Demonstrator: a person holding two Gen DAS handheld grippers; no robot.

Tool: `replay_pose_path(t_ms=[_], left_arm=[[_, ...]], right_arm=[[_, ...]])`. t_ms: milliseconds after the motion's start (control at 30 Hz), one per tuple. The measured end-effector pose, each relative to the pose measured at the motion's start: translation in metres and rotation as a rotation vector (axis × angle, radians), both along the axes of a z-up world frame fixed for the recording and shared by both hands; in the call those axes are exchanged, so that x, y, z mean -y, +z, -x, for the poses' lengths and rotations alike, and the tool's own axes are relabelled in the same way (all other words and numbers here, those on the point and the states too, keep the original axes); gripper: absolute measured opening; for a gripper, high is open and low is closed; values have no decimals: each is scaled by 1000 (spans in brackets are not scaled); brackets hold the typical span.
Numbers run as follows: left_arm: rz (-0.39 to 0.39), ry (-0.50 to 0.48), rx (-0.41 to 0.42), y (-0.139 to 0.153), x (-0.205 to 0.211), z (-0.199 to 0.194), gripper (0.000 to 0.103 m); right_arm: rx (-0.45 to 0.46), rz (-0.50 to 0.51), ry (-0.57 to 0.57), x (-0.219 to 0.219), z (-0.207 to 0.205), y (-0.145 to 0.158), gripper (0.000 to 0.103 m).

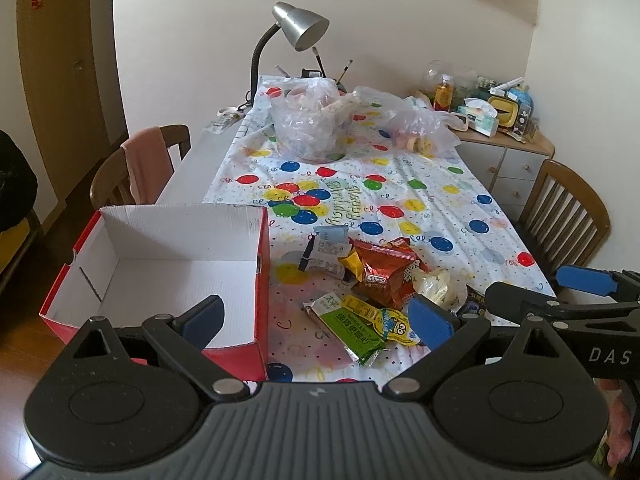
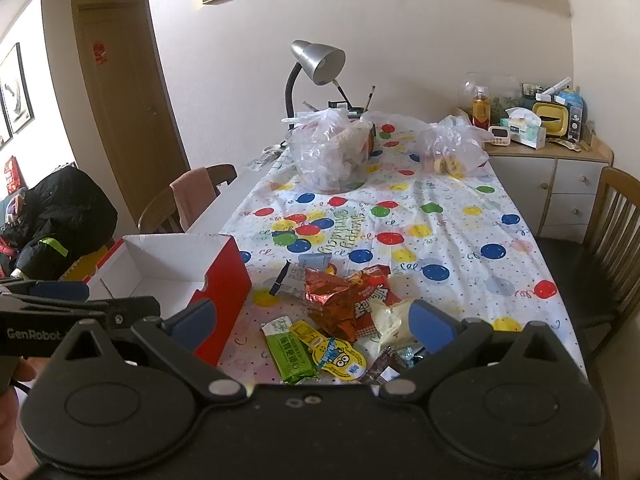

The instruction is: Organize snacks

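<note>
A red box [image 1: 262,280] with a white, empty inside stands at the table's near left corner. Right of it lies a heap of snacks: a red Oreo pack [image 1: 386,276], a green bar [image 1: 352,332], a yellow Minion packet [image 1: 394,324], a white packet [image 1: 326,250] and a pale yellow one [image 1: 432,284]. My left gripper [image 1: 316,320] hangs open above the box's right wall and the green bar. My right gripper [image 2: 316,322] is open over the green bar [image 2: 288,354], the Minion packet [image 2: 340,356] and the red pack [image 2: 344,300]. Neither holds anything.
Two clear plastic bags [image 1: 308,120] [image 1: 420,124] of food sit at the far end of the balloon tablecloth [image 1: 400,184], by a silver desk lamp [image 1: 300,26]. Wooden chairs [image 1: 568,204] [image 1: 132,168] flank the table. A cluttered sideboard [image 1: 504,148] stands at the far right.
</note>
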State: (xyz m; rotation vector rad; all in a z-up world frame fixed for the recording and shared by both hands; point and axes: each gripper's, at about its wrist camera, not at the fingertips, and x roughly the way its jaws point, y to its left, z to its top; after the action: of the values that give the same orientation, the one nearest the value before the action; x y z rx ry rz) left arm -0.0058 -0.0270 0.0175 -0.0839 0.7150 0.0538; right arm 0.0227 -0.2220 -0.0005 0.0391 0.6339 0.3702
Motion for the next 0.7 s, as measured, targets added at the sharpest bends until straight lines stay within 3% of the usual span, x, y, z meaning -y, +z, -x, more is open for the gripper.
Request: replay_pose_path(t_ms=[700], left_arm=[[-11, 29, 4, -3, 32, -4, 99]], right_arm=[[-10, -9, 43, 25, -12, -4, 103]])
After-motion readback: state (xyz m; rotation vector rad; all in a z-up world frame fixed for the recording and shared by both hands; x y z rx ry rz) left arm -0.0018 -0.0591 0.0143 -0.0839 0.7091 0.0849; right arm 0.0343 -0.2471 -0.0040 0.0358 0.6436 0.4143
